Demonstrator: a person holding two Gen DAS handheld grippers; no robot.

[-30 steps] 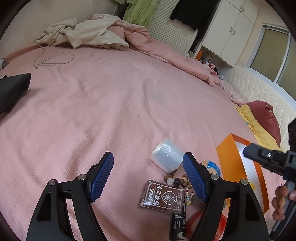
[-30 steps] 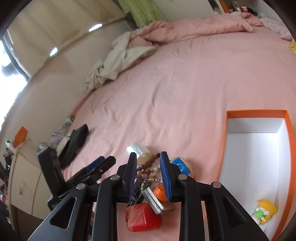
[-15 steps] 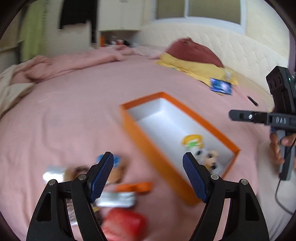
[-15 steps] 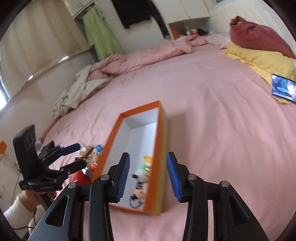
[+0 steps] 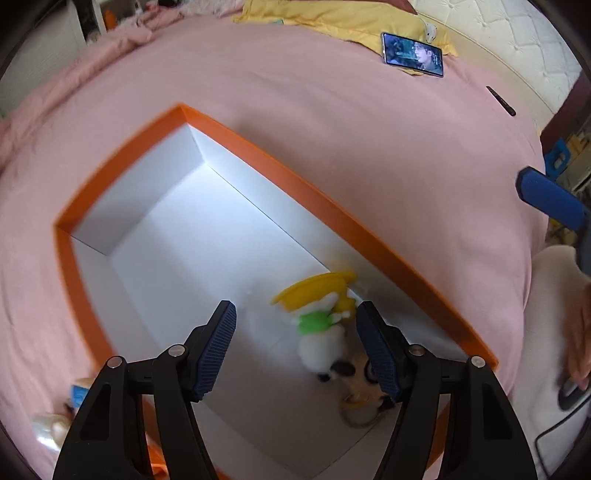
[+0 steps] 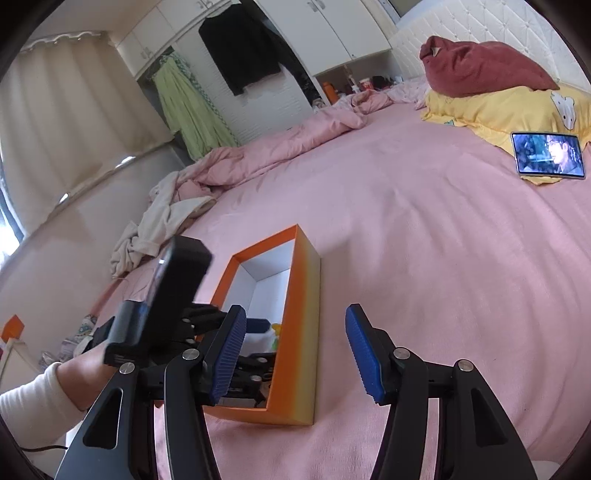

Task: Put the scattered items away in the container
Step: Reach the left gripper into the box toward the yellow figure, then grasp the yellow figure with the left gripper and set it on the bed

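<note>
Pink bedding (image 5: 369,140) is filling the left wrist view, with an orange box (image 5: 306,192) lying open on it, its white inside turned up to the camera. The left gripper (image 5: 297,347) is hovering over the near end of the box with its blue pads spread wide and nothing between them. Below it, on the box floor, a yellow-hatted toy figure (image 5: 317,295) is lying against a blurred white and black toy (image 5: 325,350). Outside the box, at the lower left edge, a few small blurred items (image 5: 62,417) are resting on the sheet. A phone (image 5: 413,54) is showing a video near a yellow pillow (image 5: 332,14), and one blue pad of the right gripper (image 5: 550,201) is poking in at the right edge. Turning to the right wrist view, the right gripper (image 6: 295,354) is hanging above the sheet (image 6: 424,240) just beside the box (image 6: 301,314), jaws wide apart and holding nothing. The left gripper (image 6: 255,326) is reaching into the box from the left. Farther back, a crumpled duvet (image 6: 280,147) is lying along the bed, the phone (image 6: 548,153) is leaning on the yellow pillow (image 6: 498,107), and clothes are hanging on a white wardrobe (image 6: 332,33).
</note>
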